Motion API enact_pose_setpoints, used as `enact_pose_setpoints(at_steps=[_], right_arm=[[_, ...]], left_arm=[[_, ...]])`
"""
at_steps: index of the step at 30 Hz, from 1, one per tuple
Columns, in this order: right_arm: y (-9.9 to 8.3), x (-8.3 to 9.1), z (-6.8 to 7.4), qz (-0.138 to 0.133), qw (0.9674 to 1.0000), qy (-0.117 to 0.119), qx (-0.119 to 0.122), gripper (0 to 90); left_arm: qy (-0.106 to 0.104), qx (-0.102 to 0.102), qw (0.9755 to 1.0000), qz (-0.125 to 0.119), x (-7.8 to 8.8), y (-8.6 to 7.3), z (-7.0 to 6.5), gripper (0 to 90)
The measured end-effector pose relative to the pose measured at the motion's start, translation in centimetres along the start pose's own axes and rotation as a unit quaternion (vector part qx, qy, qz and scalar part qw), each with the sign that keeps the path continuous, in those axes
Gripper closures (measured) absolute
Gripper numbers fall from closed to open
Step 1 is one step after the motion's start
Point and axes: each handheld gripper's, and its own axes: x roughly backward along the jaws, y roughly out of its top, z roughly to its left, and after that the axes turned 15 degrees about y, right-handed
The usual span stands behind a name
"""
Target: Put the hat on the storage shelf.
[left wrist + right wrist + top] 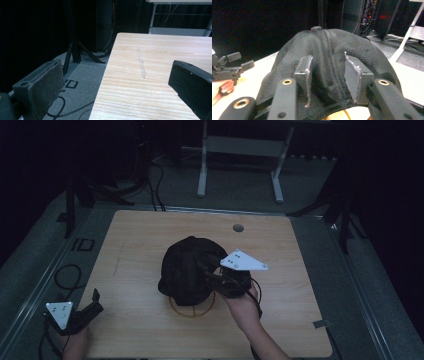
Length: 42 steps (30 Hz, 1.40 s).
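Observation:
A black cap (187,267) sits over a gold wire stand (192,310) in the middle of the wooden table (140,235). My right gripper (209,270) comes at the cap from the right, held by a hand. In the right gripper view its jaws (327,67) stand narrowly apart, pinching the cap's mesh back (329,42) around the centre seam. My left gripper (97,301) rests open at the table's near left corner, gripping nothing. The left gripper view shows its two jaws (116,75) wide apart over the table's left edge.
A round grommet hole (238,227) lies at the table's far side. A faint pale streak (142,67) marks the wood on the left. A black cable (67,275) loops on the floor to the left. A white frame (240,145) stands behind the table.

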Motion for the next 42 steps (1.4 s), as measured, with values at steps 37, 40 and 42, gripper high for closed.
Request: enact_pose_setpoints(at_steps=[37, 40, 42], right_arm=[[-0.2, 5.7, -4.6, -0.008, 0.9997, -0.022, -0.005, 19.2], [-0.9, 6.4, -5.5, -0.01, 0.9993, -0.036, -0.009, 16.4], [-1.5, 6.9, -6.2, -0.012, 0.9989, -0.044, -0.012, 14.5]], left_arm=[[0.003, -0.002, 1.0, -0.002, 0.1, 0.0, -0.1, 0.6], [0.003, -0.003, 1.0, -0.002, 0.1, 0.0, -0.1, 0.6], [0.003, -0.002, 1.0, -0.002, 0.1, 0.0, -0.1, 0.6]])
